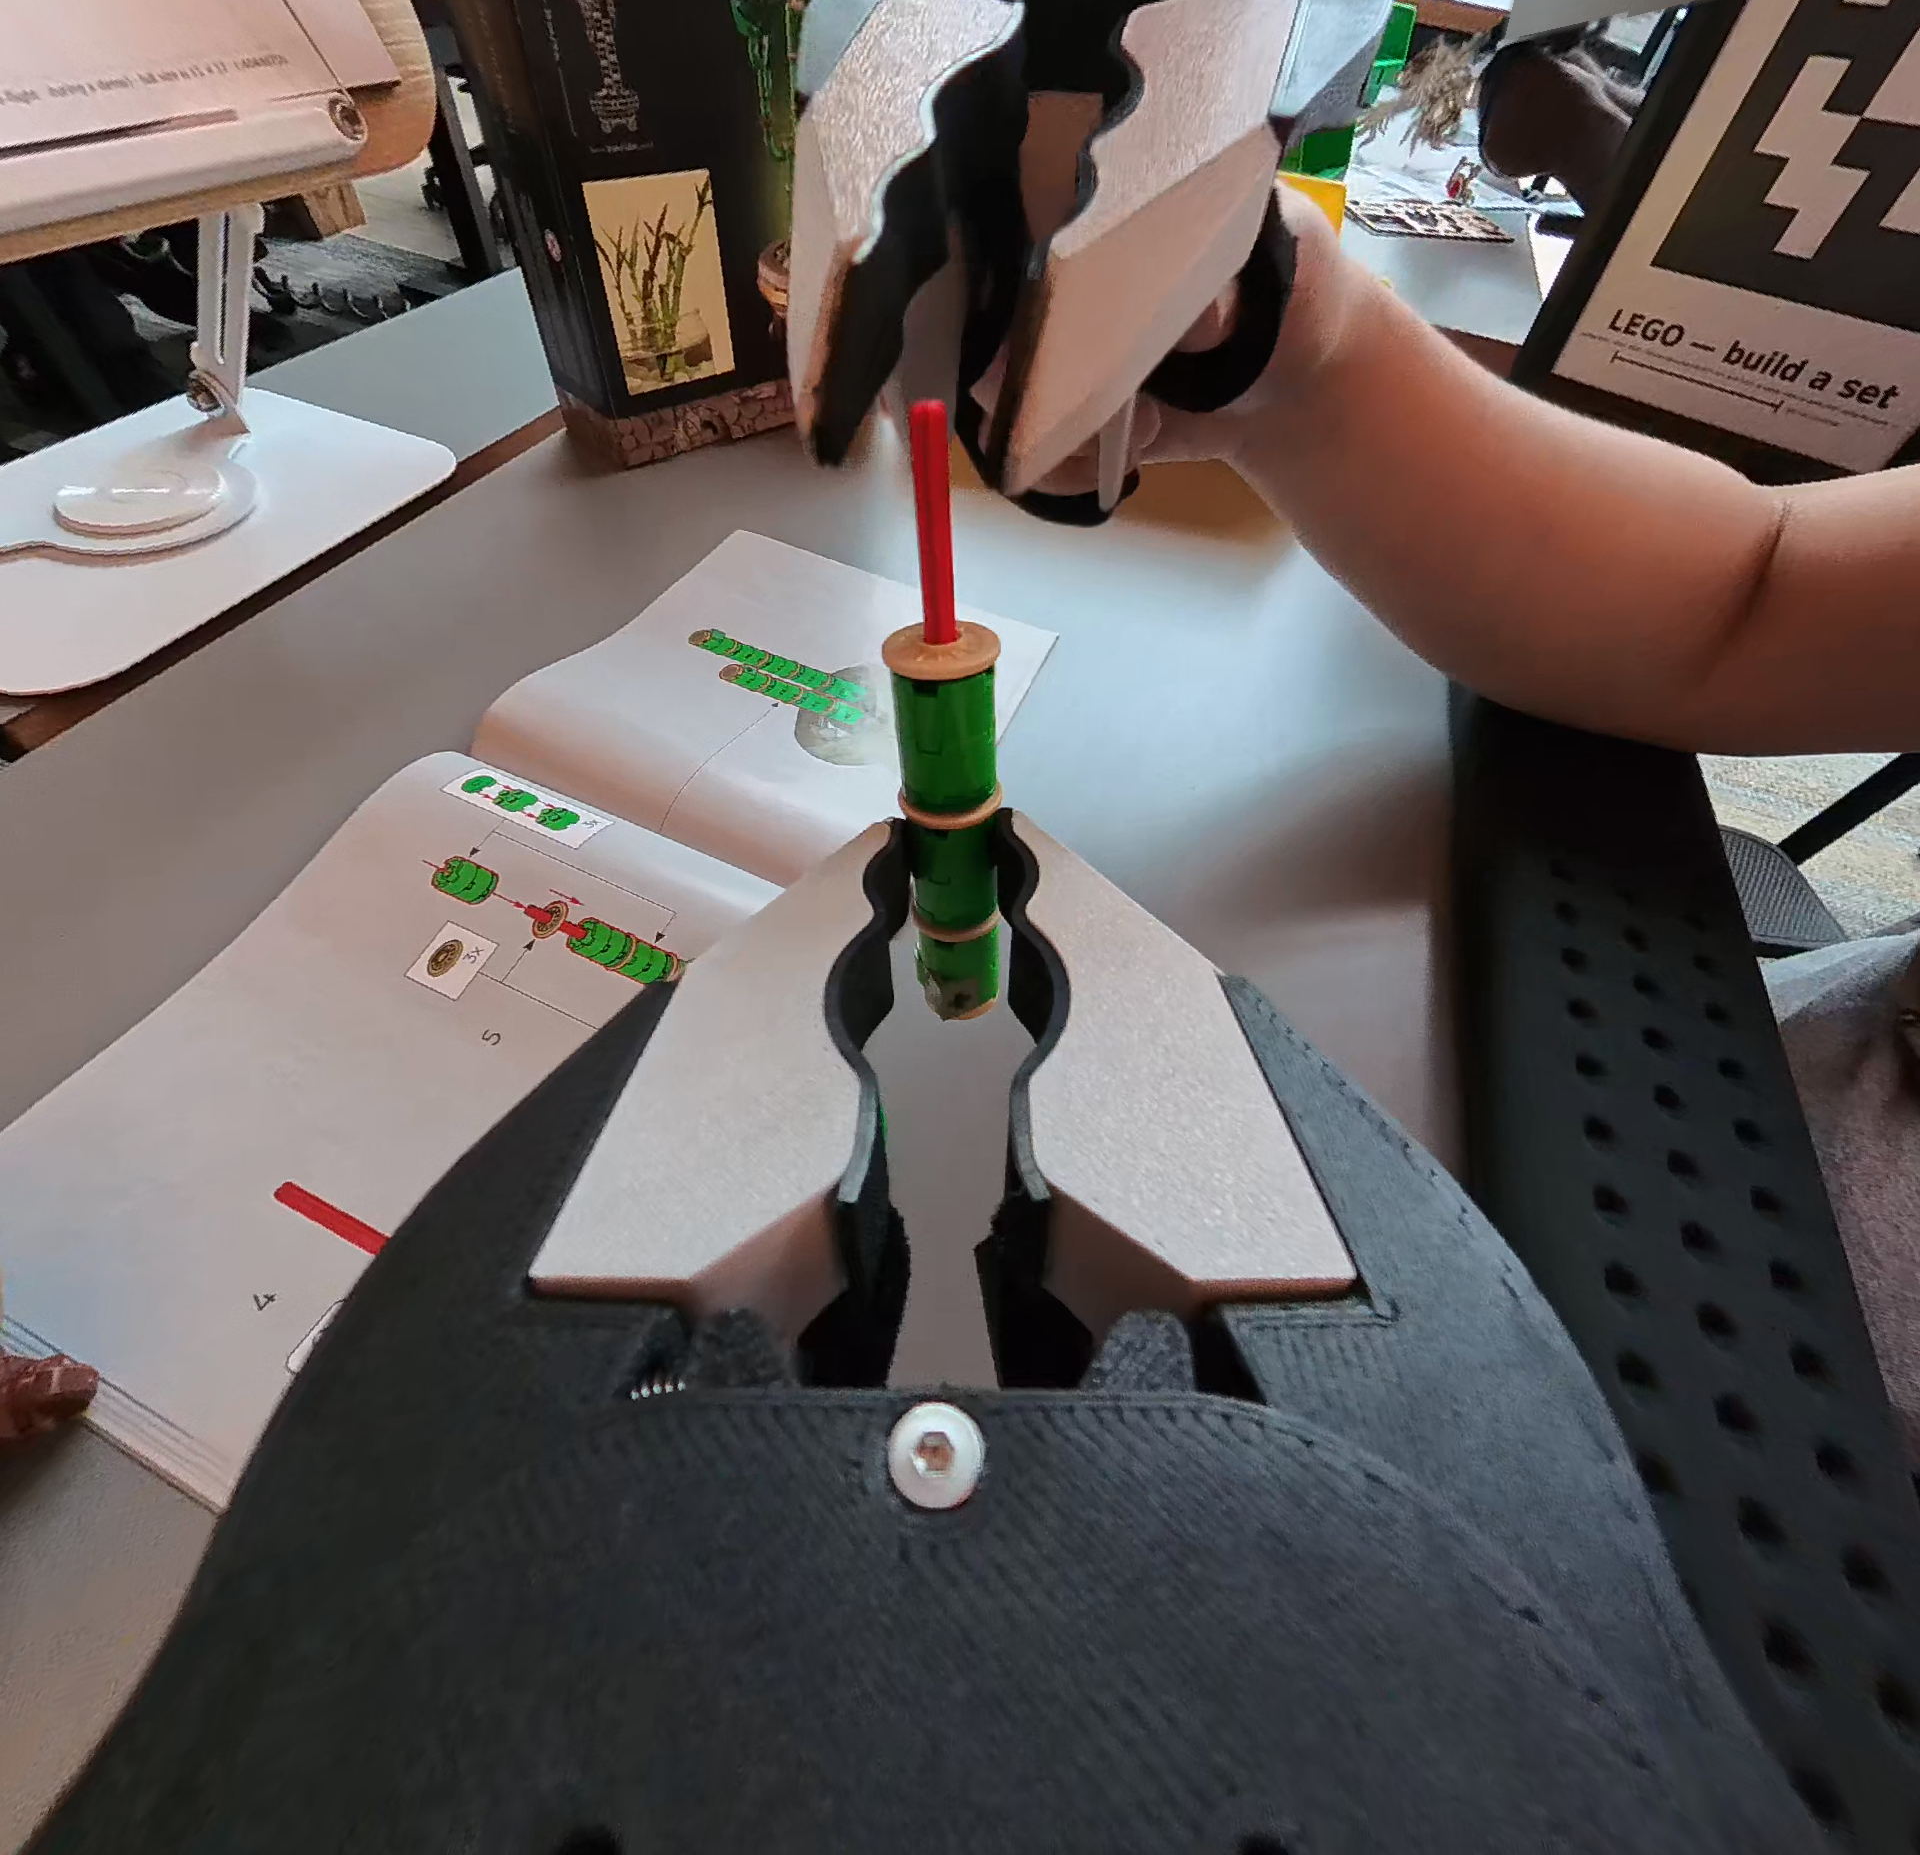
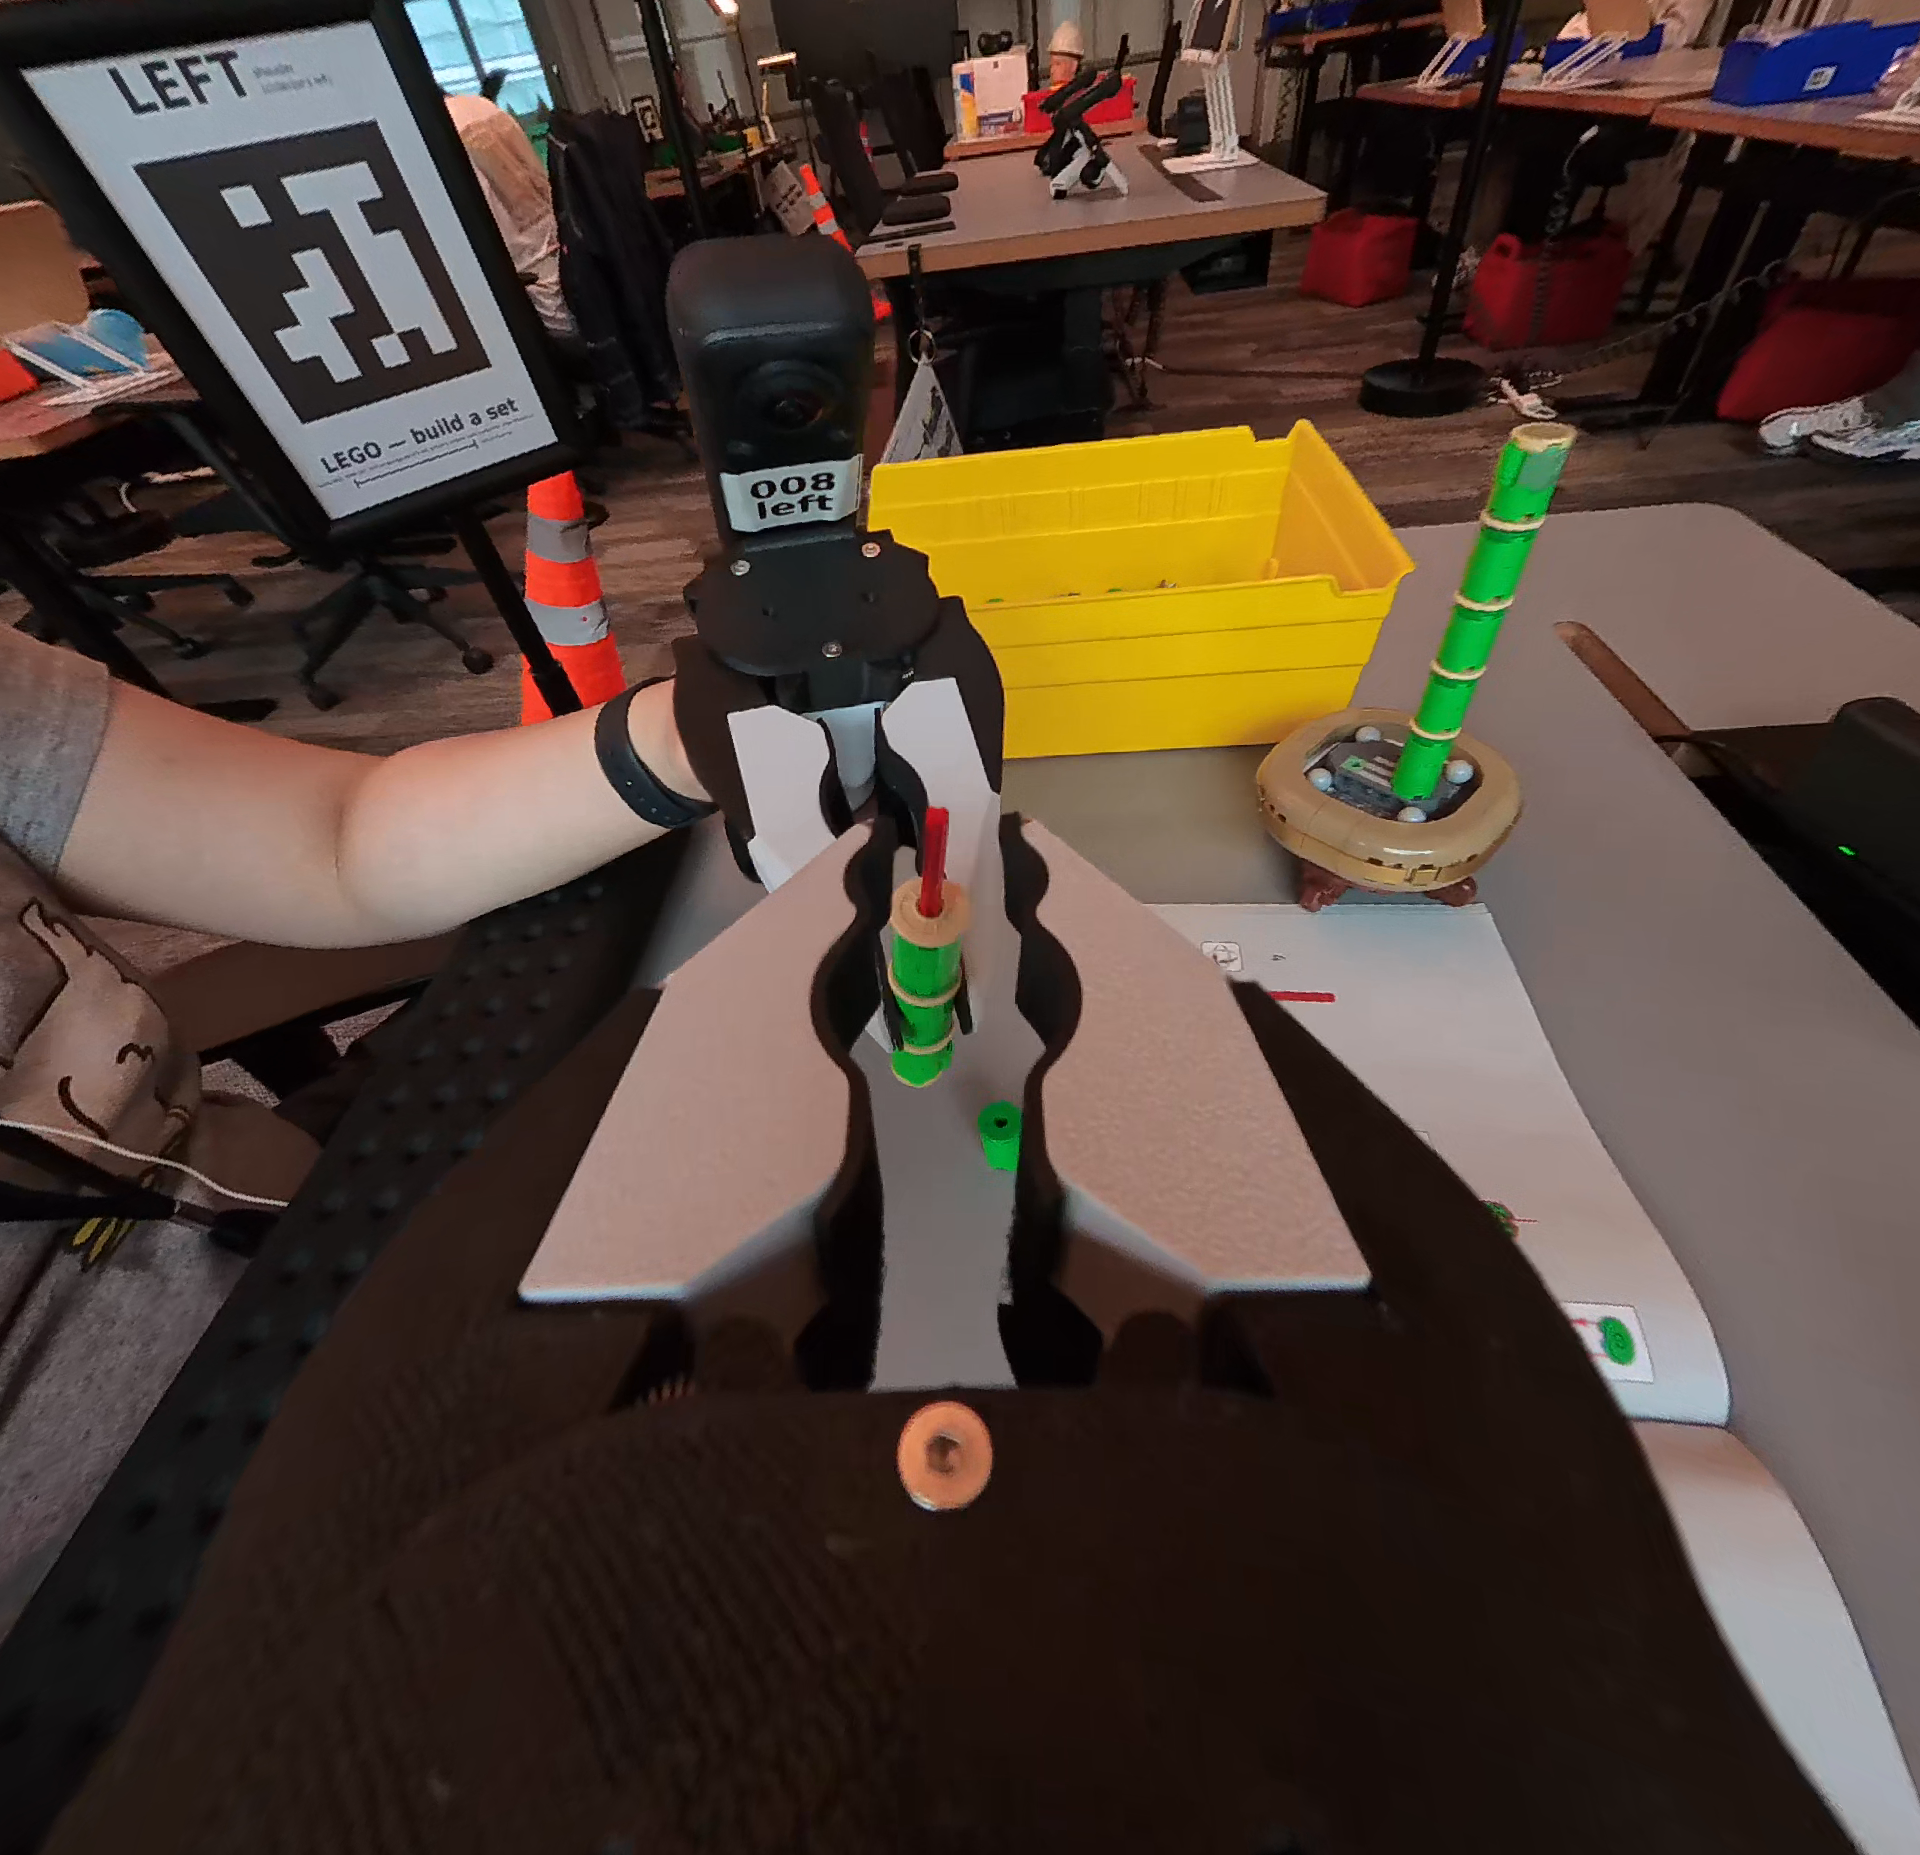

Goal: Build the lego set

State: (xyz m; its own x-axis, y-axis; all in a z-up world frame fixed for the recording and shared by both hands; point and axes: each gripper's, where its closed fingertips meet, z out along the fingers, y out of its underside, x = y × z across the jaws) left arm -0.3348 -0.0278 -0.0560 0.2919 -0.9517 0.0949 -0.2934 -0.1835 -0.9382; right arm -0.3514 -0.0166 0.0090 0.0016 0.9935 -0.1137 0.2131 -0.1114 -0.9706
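My left gripper [image 1: 954, 870] is shut on a short bamboo stalk [image 1: 943, 766] of green round bricks and tan rings and holds it upright above the table. A red axle [image 1: 932, 527] sticks out of its top. My right gripper [image 1: 935, 465] is open and empty, and its fingers stand on either side of the axle's top without touching it. In the right wrist view, my right gripper [image 2: 945, 849] frames the stalk [image 2: 923, 984] and the axle [image 2: 933, 860]. A loose green round brick [image 2: 1000, 1135] lies on the table below.
An open instruction booklet [image 1: 364, 1026] lies under the grippers. A tall finished green stalk [image 2: 1475, 621] stands in a tan pot [image 2: 1387, 818] at the right, beside a yellow bin [image 2: 1132, 600]. The black set box [image 1: 644, 195] and a white stand [image 1: 156, 496] are behind. Left tips to right tips: about 6 cm. The tan pot [image 2: 1387, 818] sits 20 cm or so from the ends of my left fingers.
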